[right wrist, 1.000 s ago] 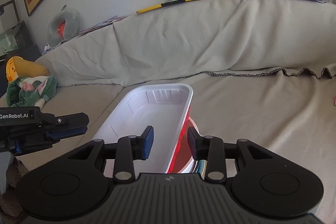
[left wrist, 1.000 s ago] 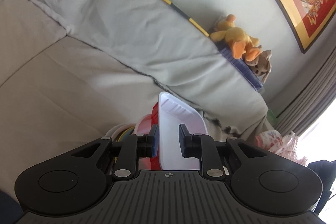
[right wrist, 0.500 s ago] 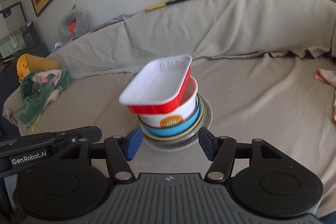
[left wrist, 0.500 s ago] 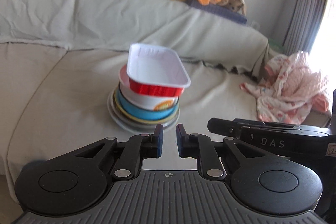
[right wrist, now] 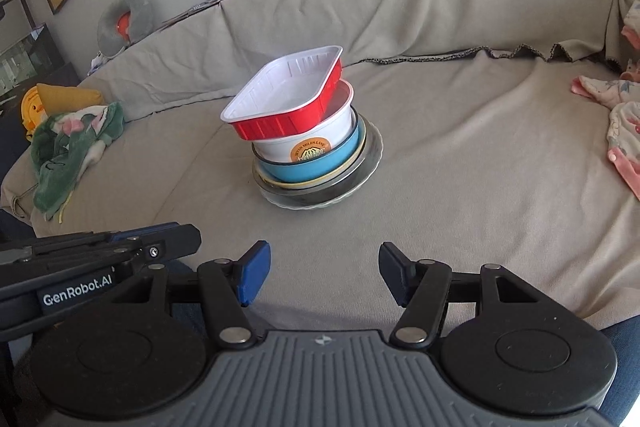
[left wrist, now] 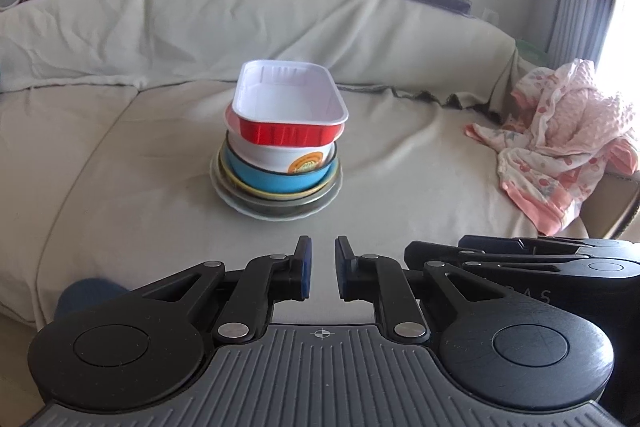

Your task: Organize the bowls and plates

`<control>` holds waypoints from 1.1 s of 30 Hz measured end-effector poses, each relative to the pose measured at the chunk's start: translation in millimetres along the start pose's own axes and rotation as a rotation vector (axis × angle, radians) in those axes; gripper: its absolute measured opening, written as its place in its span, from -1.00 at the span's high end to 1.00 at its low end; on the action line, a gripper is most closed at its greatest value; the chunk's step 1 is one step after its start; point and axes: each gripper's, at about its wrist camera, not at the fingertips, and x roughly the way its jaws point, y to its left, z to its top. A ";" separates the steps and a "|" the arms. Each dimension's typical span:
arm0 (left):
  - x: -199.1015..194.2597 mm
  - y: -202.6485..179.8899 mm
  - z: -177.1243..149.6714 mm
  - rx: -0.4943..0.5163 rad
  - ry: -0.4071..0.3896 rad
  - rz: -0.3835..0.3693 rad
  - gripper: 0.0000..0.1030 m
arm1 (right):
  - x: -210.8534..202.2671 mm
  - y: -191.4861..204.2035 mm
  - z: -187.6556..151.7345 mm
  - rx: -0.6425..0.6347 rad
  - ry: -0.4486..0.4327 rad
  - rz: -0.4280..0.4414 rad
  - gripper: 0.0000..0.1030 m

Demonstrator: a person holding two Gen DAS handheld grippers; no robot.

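Flanking dish stack (right wrist: 308,143): pink cloth (left wrist: 560,135), green cloth (right wrist: 72,147)

Your two wrist cameras are looking slightly downward across the sofa (left wrist: 120,131), both sharing the stack of bowls (left wrist: 280,151) (right wrist: 312,147) from near, side by side.

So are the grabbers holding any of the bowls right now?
No. The left gripper is shut on nothing, the right gripper open and empty, both short of the stack.

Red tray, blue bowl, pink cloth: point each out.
red tray (left wrist: 290,135), left wrist view, on its red front wall.
blue bowl (right wrist: 308,169), right wrist view, on its outer side.
pink cloth (left wrist: 560,143), left wrist view, on its crumpled middle.
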 end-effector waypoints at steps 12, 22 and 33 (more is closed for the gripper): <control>0.1 -0.7 -1.0 0.005 0.003 -0.012 0.70 | 2.9 3.6 1.7 -0.021 0.015 0.015 -0.18; 0.7 -0.2 -0.9 0.007 0.005 -0.016 0.70 | 4.9 1.3 3.2 -0.024 0.016 0.018 -0.18; 0.6 -0.8 -1.6 0.007 0.006 -0.017 0.70 | 4.7 2.0 2.5 -0.022 0.018 0.018 -0.18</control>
